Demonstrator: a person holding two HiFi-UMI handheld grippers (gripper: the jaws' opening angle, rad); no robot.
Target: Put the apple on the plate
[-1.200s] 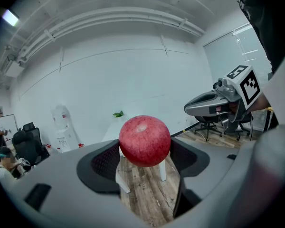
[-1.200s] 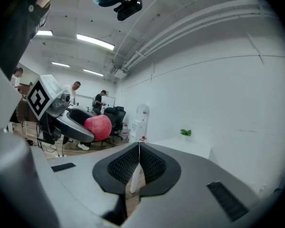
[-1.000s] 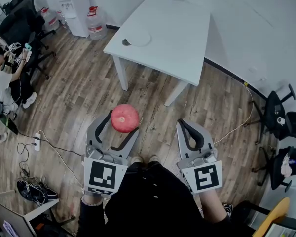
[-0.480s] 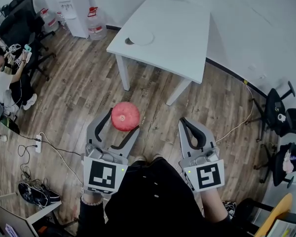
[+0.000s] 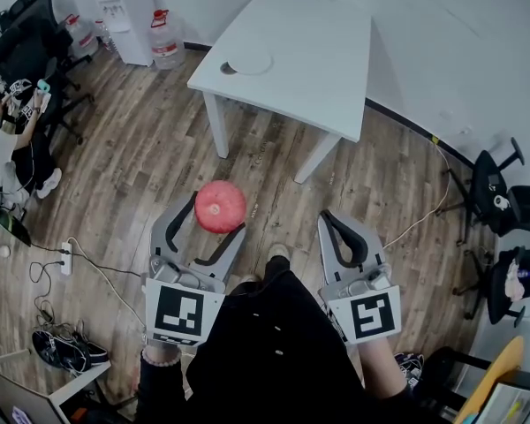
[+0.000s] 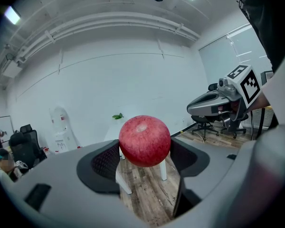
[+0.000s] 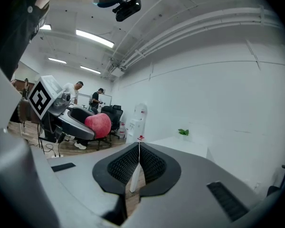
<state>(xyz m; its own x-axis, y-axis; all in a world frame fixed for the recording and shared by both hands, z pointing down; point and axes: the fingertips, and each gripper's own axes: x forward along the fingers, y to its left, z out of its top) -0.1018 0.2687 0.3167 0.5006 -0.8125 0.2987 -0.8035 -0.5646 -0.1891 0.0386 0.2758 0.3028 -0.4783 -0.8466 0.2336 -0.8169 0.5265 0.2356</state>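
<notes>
A red apple (image 5: 220, 207) is held between the jaws of my left gripper (image 5: 214, 212), well above the wooden floor; the left gripper view shows the apple (image 6: 145, 141) clamped between the dark pads. A white plate (image 5: 250, 63) lies near the left corner of the white table (image 5: 318, 69) ahead, far from both grippers. My right gripper (image 5: 330, 221) is at the lower right, jaws closed together with nothing between them (image 7: 139, 151). The apple (image 7: 99, 125) also shows at the left of the right gripper view.
A water dispenser (image 5: 124, 11) and a water bottle (image 5: 165, 38) stand at the back left. A seated person (image 5: 4, 153) and office chairs are at the left, more chairs (image 5: 499, 197) at the right. Cables and a power strip (image 5: 68, 256) lie on the floor.
The table and plate have shifted slightly in the head view as the person steps forward. The left gripper still carries the apple; the right one stays closed.
</notes>
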